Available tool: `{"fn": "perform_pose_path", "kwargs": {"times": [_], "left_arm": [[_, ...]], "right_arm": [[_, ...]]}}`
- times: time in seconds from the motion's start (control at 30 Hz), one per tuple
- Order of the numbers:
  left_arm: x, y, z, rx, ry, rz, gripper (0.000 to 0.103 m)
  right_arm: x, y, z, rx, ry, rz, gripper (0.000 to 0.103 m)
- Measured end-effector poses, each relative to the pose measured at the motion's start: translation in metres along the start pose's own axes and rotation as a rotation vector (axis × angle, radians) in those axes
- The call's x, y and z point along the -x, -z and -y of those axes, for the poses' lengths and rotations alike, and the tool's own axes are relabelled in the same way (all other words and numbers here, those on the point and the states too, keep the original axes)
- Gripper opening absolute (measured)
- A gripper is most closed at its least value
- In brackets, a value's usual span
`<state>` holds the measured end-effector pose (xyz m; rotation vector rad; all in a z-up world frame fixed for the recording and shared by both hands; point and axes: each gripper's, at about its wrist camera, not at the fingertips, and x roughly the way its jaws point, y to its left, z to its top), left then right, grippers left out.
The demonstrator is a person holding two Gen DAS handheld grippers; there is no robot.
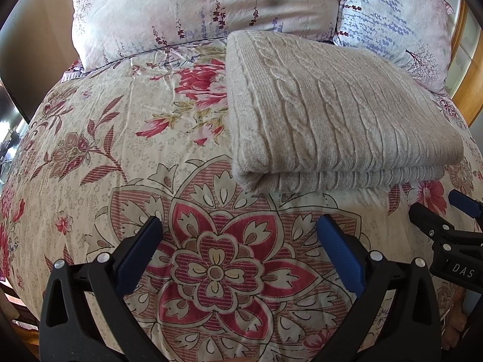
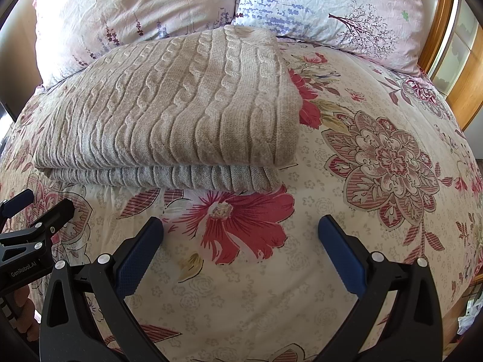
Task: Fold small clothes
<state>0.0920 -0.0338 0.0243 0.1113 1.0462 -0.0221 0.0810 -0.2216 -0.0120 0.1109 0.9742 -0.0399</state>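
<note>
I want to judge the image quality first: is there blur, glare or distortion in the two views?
Left wrist view: sharp, strong fisheye bending of the bed, dark corners; soft daylight, the sweater casts a small shadow in front; open left gripper in focus. Right wrist view: same bending and dark corners, sweater sharp, bright window edge at right, no strong glare; right gripper open.

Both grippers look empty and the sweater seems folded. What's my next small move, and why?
Probably just lift both grippers clear. The beige cable-knit sweater already lies folded in a neat rectangle on the floral duvet, its layers stacked at the near edge. The left gripper and right gripper are open, short of it, holding nothing. No other garment is visible.
</note>
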Motion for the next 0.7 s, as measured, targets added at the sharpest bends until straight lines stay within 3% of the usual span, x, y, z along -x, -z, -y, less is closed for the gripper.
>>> {"fn": "perform_pose_path", "kwargs": {"times": [0.7], "left_arm": [[-0.0013, -0.0024, -0.0005, 0.0, 0.0, -0.013, 0.101]], "right_arm": [[-0.0003, -0.0004, 0.0005, 0.003, -0.002, -0.001, 0.102]]}}
